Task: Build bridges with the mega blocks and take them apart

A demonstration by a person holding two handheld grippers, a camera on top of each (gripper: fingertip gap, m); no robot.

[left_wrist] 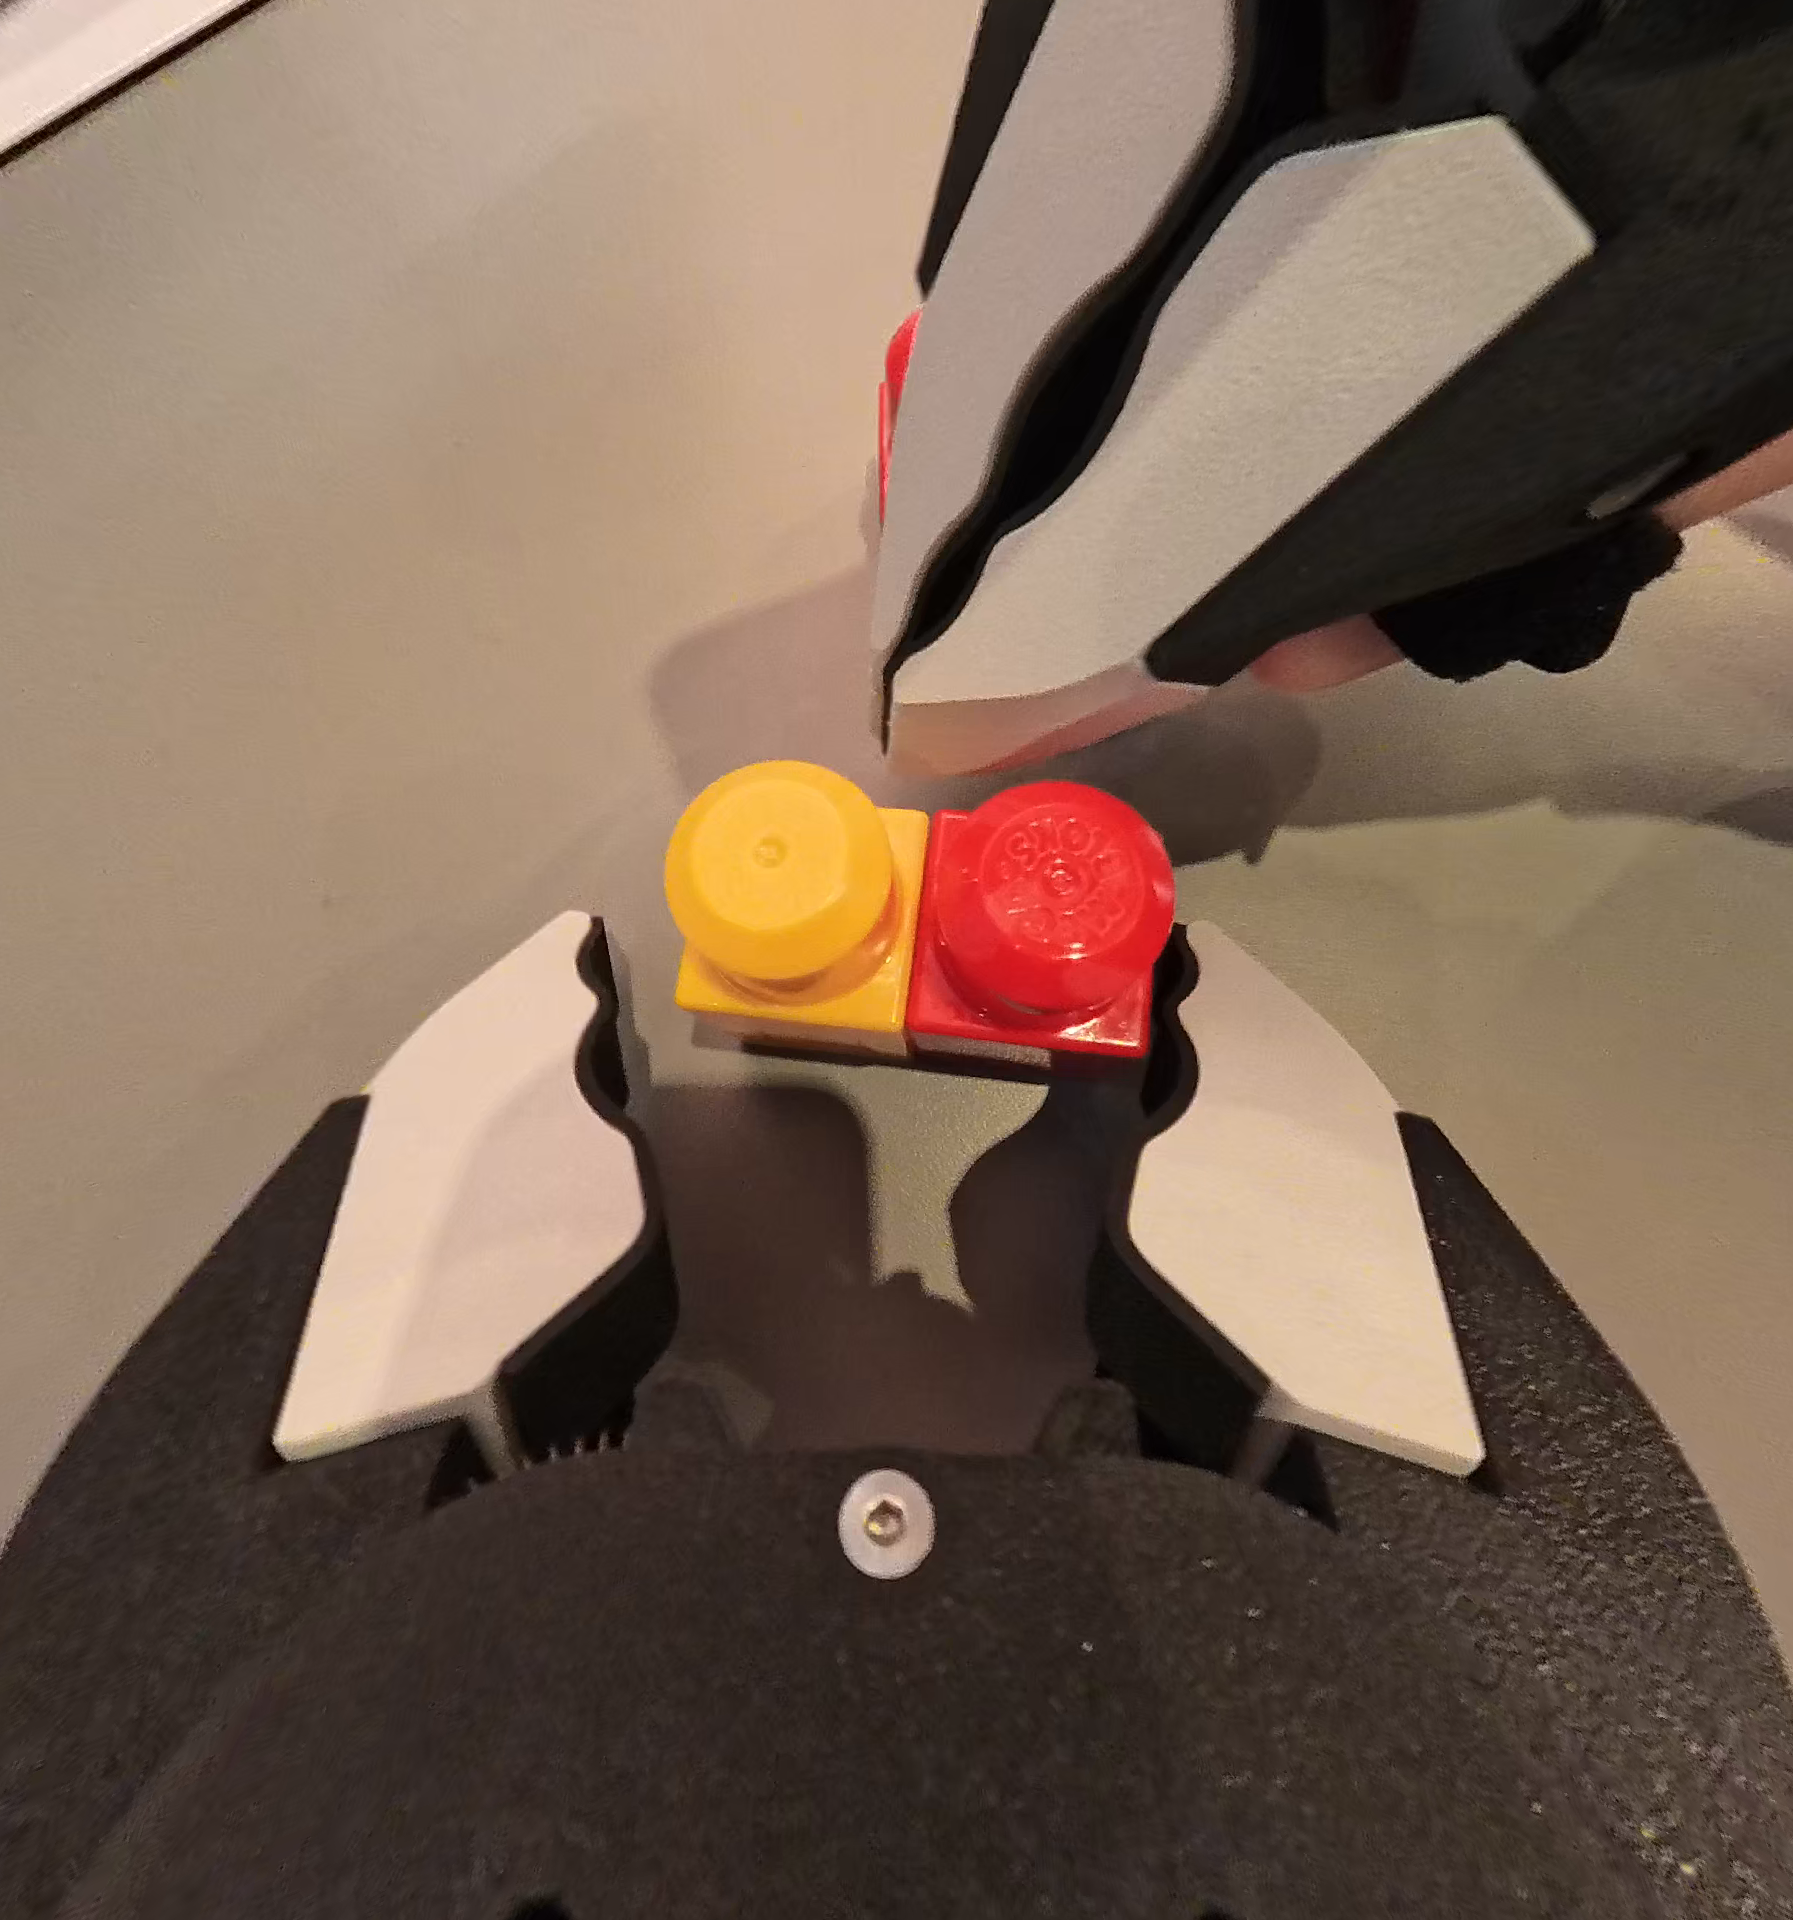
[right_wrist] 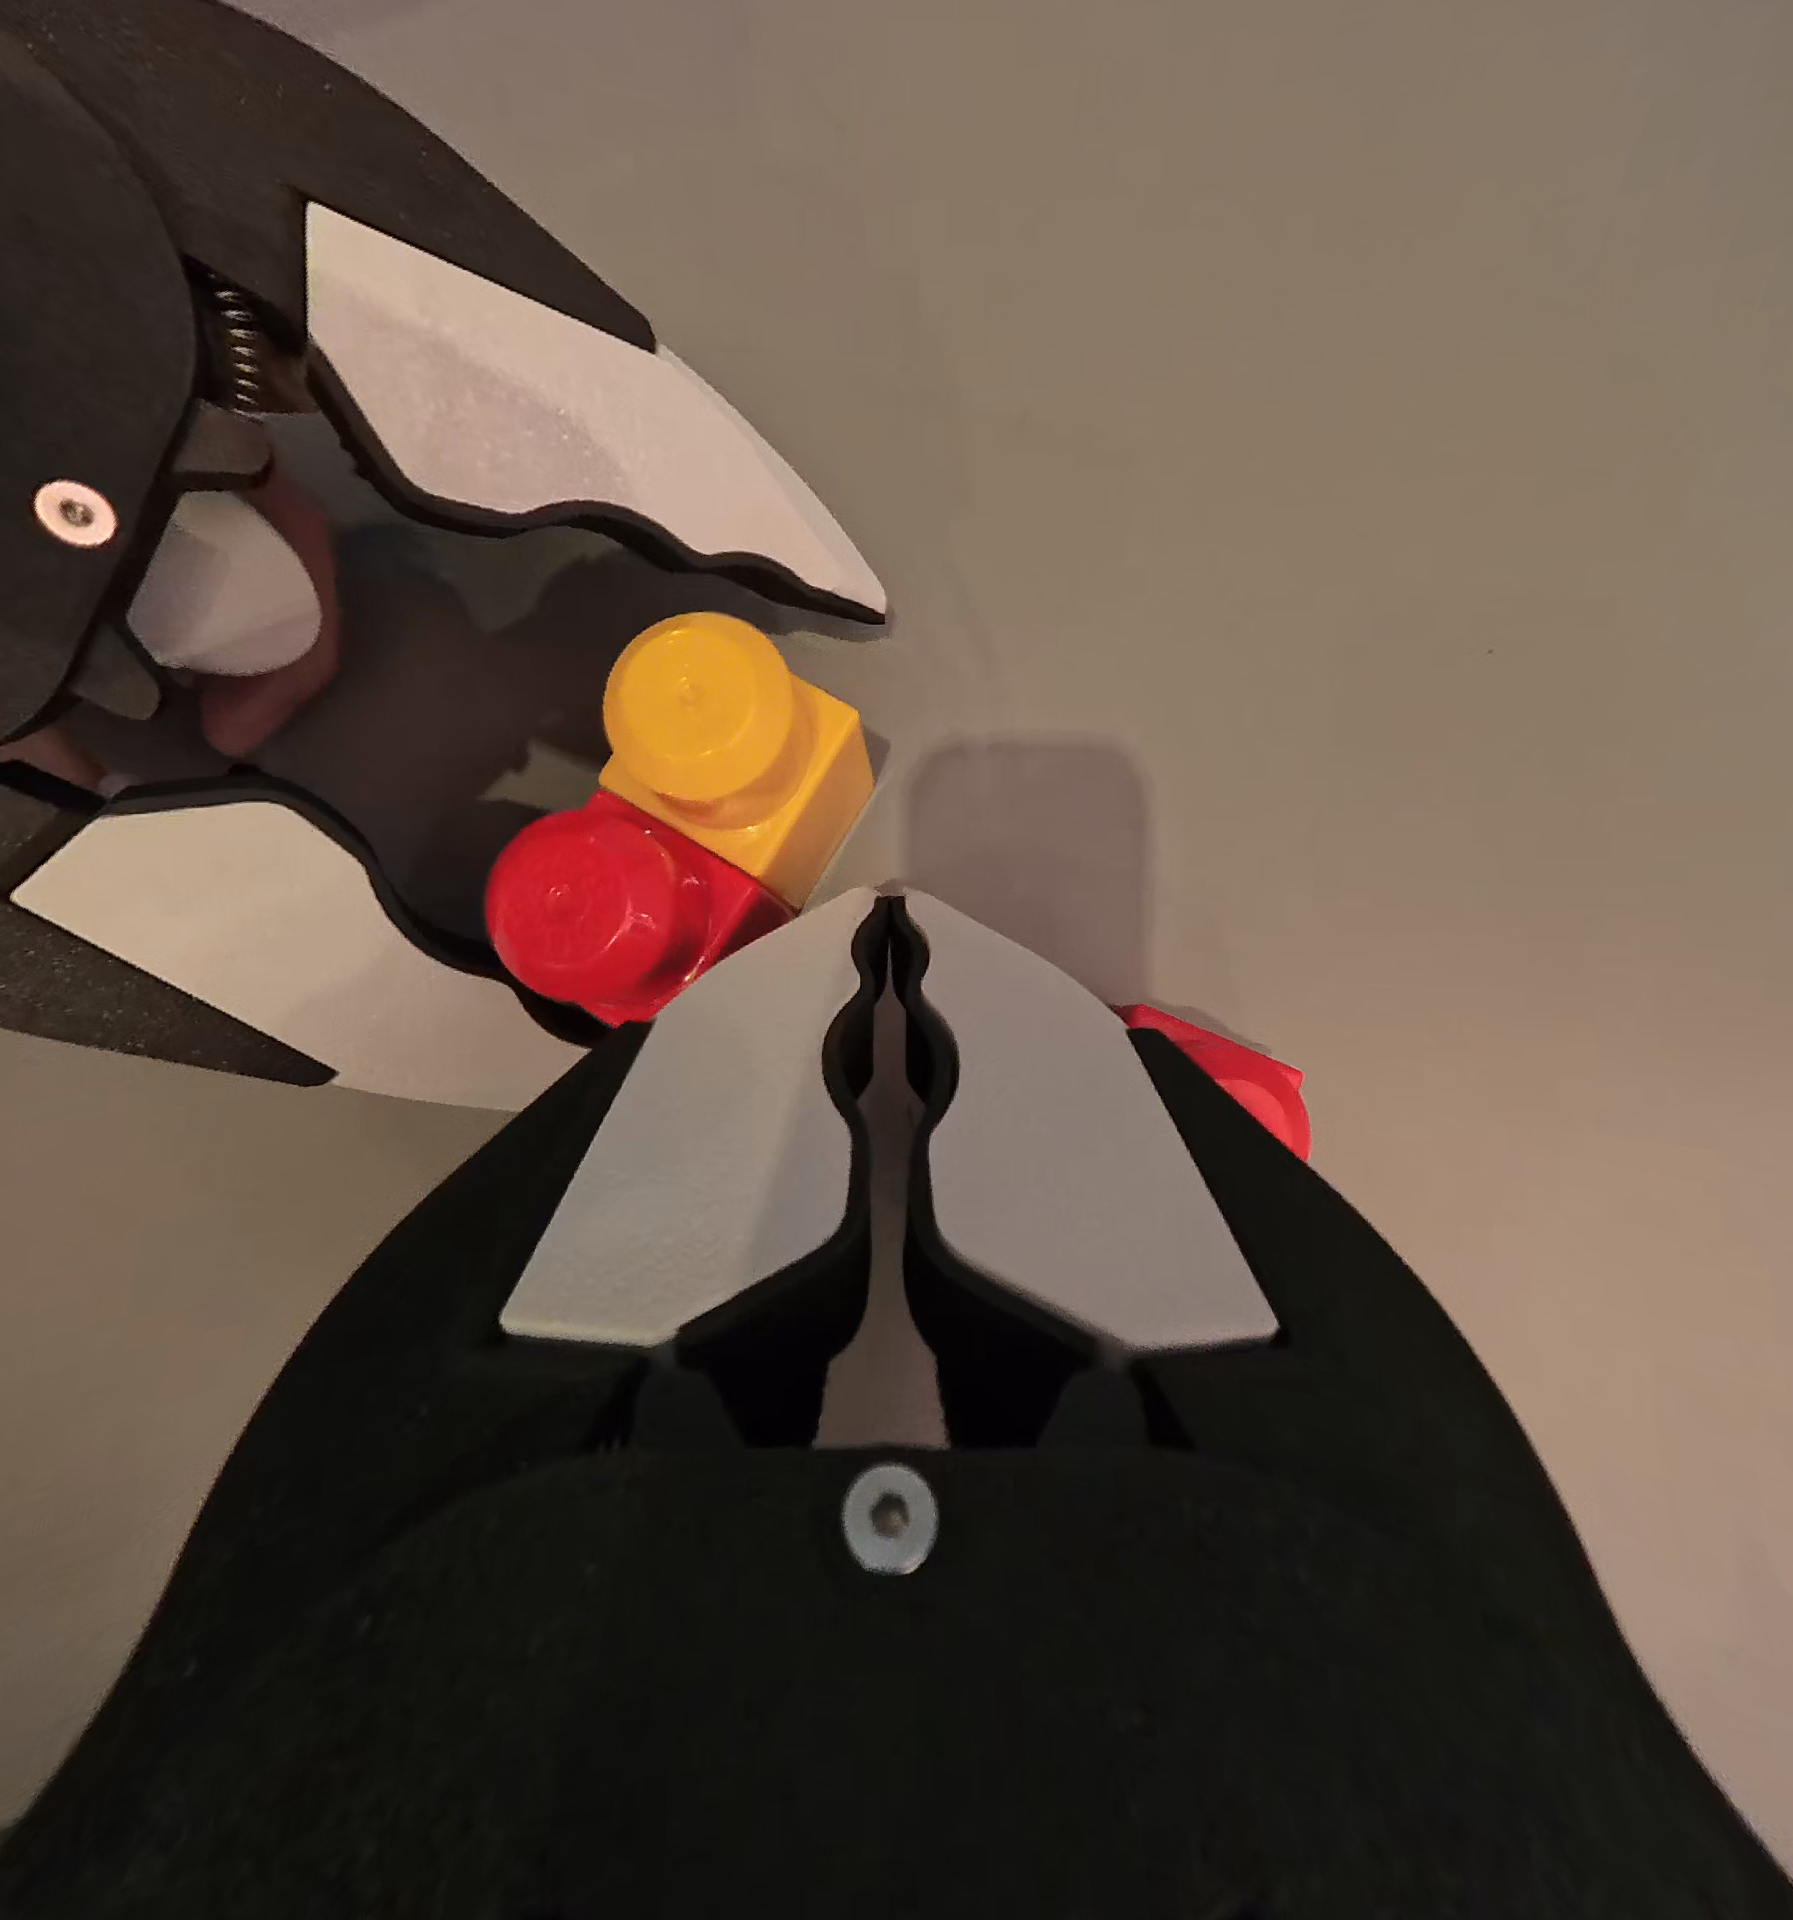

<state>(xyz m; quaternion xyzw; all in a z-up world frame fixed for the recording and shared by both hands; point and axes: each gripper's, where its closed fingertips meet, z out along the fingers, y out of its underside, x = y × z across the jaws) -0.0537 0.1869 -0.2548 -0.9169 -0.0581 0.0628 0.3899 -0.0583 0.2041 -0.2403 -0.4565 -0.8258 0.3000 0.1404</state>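
Yellow block (left_wrist: 798,914) and red block (left_wrist: 1043,940) side by side — between the spread left gripper (left_wrist: 892,987) fingers.

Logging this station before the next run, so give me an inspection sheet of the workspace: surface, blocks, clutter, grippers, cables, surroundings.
Surface: plain grey table, bare around the blocks.
Job's things: yellow block and red block side by side, touching; second red block apart, partly hidden.
Clutter: nothing seen.
Grippers: left gripper open, straddling the pair; right gripper shut, empty, tips beside the pair.
Cables: nothing seen.
Surroundings: white object at the far corner, unidentifiable.
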